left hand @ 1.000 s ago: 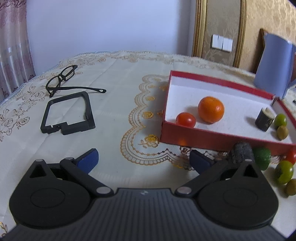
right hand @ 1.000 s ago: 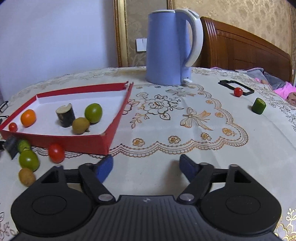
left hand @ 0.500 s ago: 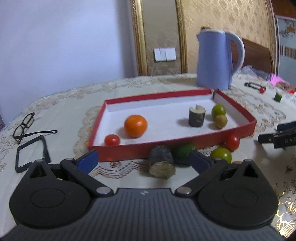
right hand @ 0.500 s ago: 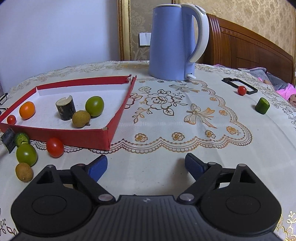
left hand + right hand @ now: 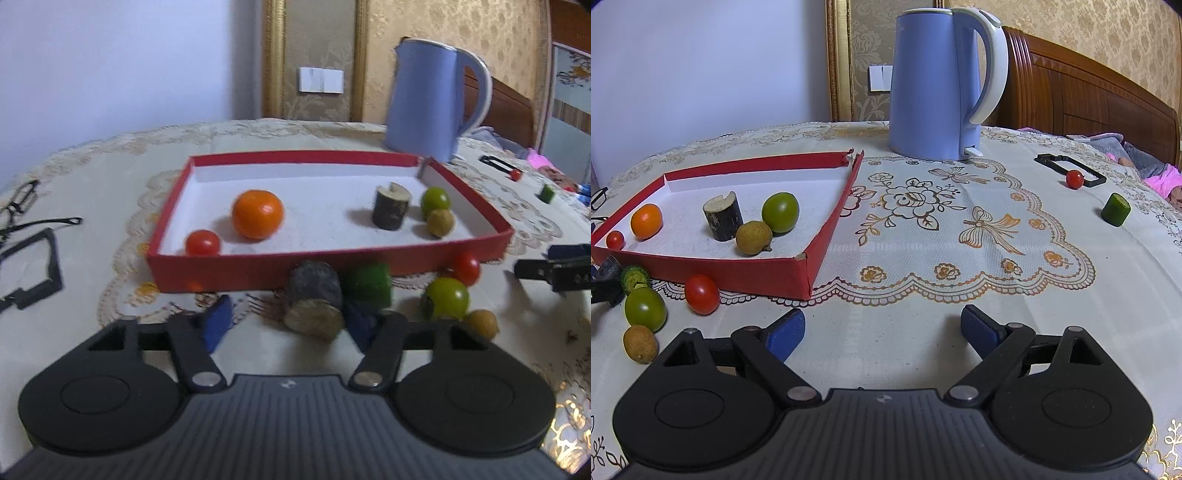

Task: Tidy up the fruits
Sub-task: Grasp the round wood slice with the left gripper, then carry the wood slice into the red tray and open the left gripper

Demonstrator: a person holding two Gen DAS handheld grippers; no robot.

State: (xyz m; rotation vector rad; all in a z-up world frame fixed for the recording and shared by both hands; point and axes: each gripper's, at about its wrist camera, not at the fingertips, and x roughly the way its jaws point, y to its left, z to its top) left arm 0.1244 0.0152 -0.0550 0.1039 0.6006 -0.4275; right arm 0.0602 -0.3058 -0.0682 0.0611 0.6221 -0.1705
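Blue kettle (image 5: 934,85), eyeglasses (image 5: 22,206), black frames (image 5: 1071,168)

You find no readable text, label, brand or number on anything in either wrist view at this moment.

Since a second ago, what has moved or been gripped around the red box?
The left gripper swung from the glasses side to the box's front and is closing around the dark log piece; the left pad is not touching yet. The right gripper stayed open and still. Everything in the red box is unchanged.
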